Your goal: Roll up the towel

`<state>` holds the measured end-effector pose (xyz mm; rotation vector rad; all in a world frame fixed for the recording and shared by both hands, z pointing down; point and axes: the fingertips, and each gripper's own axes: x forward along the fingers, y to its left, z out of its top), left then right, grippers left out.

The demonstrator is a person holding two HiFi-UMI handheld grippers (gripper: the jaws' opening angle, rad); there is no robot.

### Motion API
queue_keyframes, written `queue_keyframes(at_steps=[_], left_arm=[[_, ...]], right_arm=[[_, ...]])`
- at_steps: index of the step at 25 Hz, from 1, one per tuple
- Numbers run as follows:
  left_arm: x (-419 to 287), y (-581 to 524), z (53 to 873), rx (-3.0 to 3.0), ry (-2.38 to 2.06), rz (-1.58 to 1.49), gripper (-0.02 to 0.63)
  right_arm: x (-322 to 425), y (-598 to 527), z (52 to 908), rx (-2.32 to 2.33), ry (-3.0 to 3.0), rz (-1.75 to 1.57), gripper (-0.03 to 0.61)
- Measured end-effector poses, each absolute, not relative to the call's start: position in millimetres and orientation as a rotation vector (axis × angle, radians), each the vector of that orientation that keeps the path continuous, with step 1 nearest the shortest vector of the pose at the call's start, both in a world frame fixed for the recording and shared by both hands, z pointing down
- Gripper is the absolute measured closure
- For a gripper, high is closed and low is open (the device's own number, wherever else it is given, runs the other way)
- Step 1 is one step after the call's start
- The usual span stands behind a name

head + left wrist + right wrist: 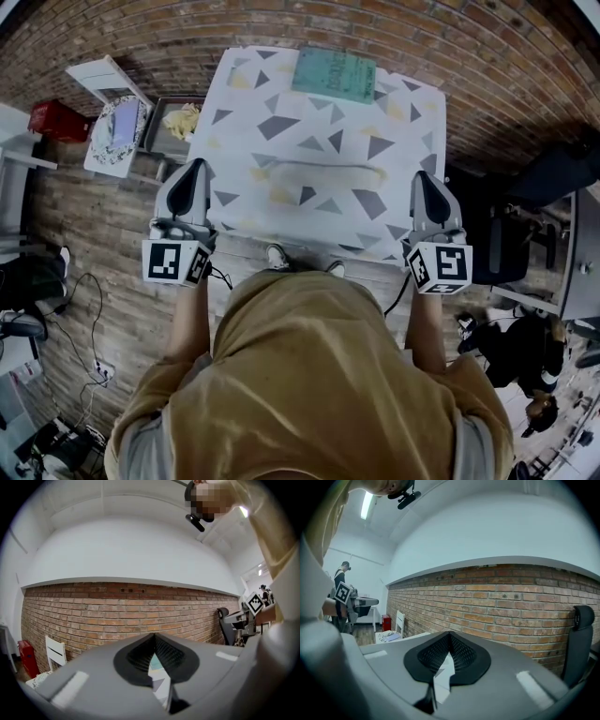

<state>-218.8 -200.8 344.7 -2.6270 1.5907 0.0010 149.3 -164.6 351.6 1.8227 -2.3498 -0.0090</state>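
Note:
A table (394, 122) under a white cloth with grey and yellow triangles stands in front of me. Across its middle lies a pale, long roll of towel (323, 174), hard to tell from the cloth. A teal folded cloth (333, 73) lies at the far edge. My left gripper (194, 167) hovers at the table's near left edge, shut and empty. At the near right edge my right gripper (427, 178) is also shut and empty. Both are apart from the roll. In each gripper view the closed jaws (153, 639) (449, 637) leave a slit showing the cloth.
Left of the table stand a white chair (111, 82), a dark tray with something yellow (178, 122) and a red box (56, 120). A black office chair (525, 234) is at the right. A brick wall (117, 606) lies ahead. Cables run over the floor at the left.

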Motion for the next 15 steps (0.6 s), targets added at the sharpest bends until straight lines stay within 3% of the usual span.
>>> queue_keyframes(at_steps=[15], left_arm=[[-213.9,-205.0,351.5,-2.643,1.580,0.001,0.552]], right_arm=[[148.2,-166.5,352.3,1.821,-2.345,-0.028,0.574]])
